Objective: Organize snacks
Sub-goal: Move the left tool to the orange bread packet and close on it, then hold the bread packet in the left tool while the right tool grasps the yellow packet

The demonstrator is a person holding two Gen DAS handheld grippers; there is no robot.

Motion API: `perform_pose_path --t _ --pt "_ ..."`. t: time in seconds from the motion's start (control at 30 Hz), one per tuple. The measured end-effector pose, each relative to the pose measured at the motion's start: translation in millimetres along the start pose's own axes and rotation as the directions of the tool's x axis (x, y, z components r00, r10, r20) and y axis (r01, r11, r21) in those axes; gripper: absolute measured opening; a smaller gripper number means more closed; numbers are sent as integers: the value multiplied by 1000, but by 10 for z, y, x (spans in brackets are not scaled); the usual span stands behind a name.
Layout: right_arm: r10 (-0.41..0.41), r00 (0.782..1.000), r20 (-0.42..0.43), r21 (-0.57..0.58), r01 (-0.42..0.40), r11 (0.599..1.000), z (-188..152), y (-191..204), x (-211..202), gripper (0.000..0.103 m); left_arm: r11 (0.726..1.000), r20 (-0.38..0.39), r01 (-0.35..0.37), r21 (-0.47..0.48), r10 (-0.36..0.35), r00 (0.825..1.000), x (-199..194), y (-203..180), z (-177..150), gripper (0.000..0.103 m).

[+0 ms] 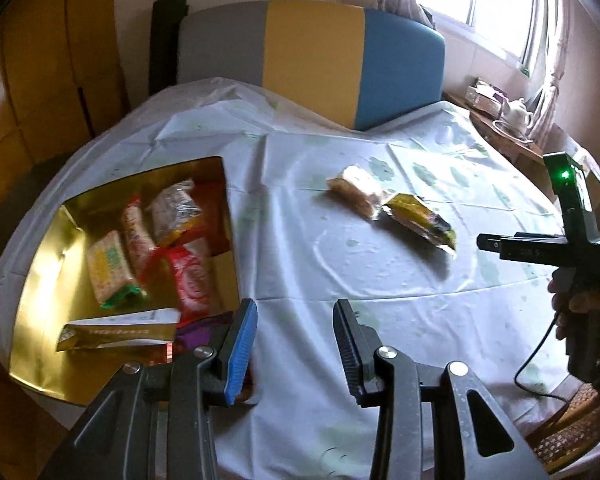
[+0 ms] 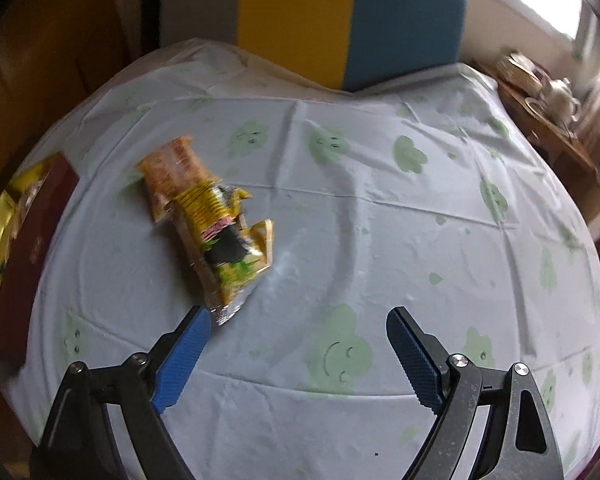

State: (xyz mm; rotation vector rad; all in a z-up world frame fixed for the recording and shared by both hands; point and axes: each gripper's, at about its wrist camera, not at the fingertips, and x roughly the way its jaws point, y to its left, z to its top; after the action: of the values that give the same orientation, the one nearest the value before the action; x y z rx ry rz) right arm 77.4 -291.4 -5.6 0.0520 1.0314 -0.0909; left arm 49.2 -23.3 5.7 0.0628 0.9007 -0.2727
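Observation:
A gold-lined open box (image 1: 40,292) on the table's left holds several snack packets (image 1: 112,272); its dark red side (image 2: 36,240) shows in the right wrist view. Two packets lie loose on the cloth: an orange one (image 1: 356,190) (image 2: 174,174) and a yellow-green one (image 1: 422,220) (image 2: 224,248), touching end to end. My left gripper (image 1: 296,320) is open and empty, just right of the box's near corner. My right gripper (image 2: 298,322) is open and empty, its left finger (image 2: 188,344) close to the yellow-green packet's near end. The right gripper body (image 1: 576,248) shows at the right edge.
The round table wears a white cloth (image 2: 380,220) with green smiley prints. A grey, yellow and blue chair back (image 1: 316,56) stands behind it. A wooden side table with a white teapot (image 1: 518,110) is at the far right under the window.

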Motion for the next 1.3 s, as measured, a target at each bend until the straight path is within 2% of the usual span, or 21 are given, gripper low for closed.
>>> perform_pose_path --t 0.23,0.43,0.5,0.6,0.67,0.77,0.87,0.93,1.0,1.07,1.13,1.3 --pt "7 1000 -21 90 -5 996 0 -157 31 91 998 -30 52 20 -52 998 173 -209 123 40" --pt "10 1000 -23 102 -7 995 7 -183 41 91 996 -62 94 4 -94 994 509 -400 448 45" --pt "12 1000 -17 106 -10 994 14 -190 23 91 994 -73 108 -16 -109 991 676 -445 605 48" --pt "18 1000 -5 106 -17 994 28 -195 -12 91 995 -98 88 -53 -93 991 963 -478 830 51" --pt "26 1000 5 109 -26 994 38 -197 -44 91 989 -138 95 -113 -110 984 1187 -466 975 52" --pt "42 999 20 118 -44 992 54 -202 -89 92 977 -178 103 -189 -137 975 1473 -465 1145 60" --pt "61 998 23 125 -64 990 63 -202 -110 92 966 -214 79 -245 -133 968 1723 -476 1279 62" --pt "69 997 24 124 -71 990 72 -196 -112 92 965 -229 67 -255 -127 965 1850 -511 1357 69" --pt "77 997 21 128 -79 989 76 -201 -109 92 961 -235 50 -271 -116 965 1957 -541 1432 70" --pt "88 996 19 135 -90 987 80 -207 -111 92 963 -235 25 -269 -90 968 2042 -574 1502 72" --pt "95 995 21 140 -97 985 83 -215 -117 92 967 -254 -3 -256 -64 965 2149 -604 1552 78" --pt "106 994 20 142 -108 984 86 -212 -116 93 962 -277 -68 -264 -8 961 2332 -644 1568 78"
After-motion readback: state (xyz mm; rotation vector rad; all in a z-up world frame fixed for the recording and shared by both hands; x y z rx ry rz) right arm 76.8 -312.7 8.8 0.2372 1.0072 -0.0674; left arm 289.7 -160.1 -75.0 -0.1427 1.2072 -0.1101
